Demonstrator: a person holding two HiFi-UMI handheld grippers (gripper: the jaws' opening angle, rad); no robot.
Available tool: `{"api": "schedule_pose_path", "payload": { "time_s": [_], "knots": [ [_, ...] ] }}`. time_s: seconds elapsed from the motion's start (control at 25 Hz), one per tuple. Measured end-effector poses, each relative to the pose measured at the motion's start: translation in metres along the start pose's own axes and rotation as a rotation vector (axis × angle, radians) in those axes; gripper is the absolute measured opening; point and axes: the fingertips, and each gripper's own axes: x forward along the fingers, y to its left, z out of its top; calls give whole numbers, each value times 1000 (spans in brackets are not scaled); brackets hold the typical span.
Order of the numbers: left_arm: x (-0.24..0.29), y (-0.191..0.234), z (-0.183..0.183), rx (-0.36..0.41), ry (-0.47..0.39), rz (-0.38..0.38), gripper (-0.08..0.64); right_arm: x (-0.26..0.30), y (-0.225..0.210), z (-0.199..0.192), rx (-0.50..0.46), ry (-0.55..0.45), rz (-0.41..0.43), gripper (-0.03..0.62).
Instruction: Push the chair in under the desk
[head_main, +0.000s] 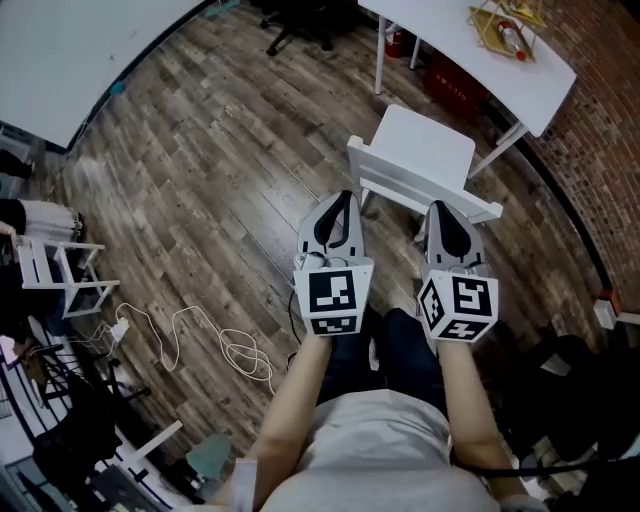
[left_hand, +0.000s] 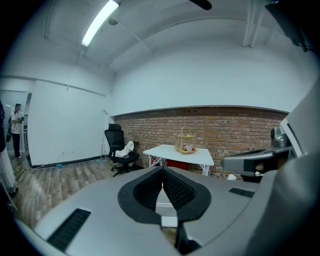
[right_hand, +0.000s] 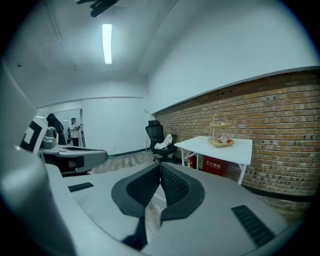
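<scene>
A white chair (head_main: 425, 148) stands on the wood floor with its backrest (head_main: 400, 190) toward me and its seat facing the white desk (head_main: 470, 50) at the upper right. The chair stands out from the desk, with a gap between them. My left gripper (head_main: 347, 196) is shut with nothing in it, its tip by the backrest's left end. The right gripper (head_main: 437, 207), also shut with nothing held, has its tip at the backrest's right part. I cannot tell whether either touches. The left gripper view shows shut jaws (left_hand: 162, 170) aimed at the desk (left_hand: 180, 151), as does the right gripper view (right_hand: 160, 165).
A wire basket (head_main: 505, 28) sits on the desk, with a red box (head_main: 455, 80) under it. A black office chair (left_hand: 119, 149) stands left of the desk by the brick wall (right_hand: 280, 125). White cables (head_main: 235, 350) and a small white rack (head_main: 60, 272) lie at my left.
</scene>
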Motion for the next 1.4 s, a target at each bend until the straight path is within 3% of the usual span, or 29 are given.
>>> {"api": "schedule_pose_path", "payload": {
  "time_s": [0.28,0.6,0.96,1.4],
  "knots": [
    [28,-11,0,24,16,-41,17,14,-21,2,-1,15,-25,15],
    [80,-24,10,45,35,-67,17,56,-53,11,-5,39,5,15],
    [139,-32,11,101,83,-97,17,105,-82,6,-14,129,78,15],
    [176,-72,2,169,153,-189,17,117,-99,-7,-38,219,159,17]
  ]
}}
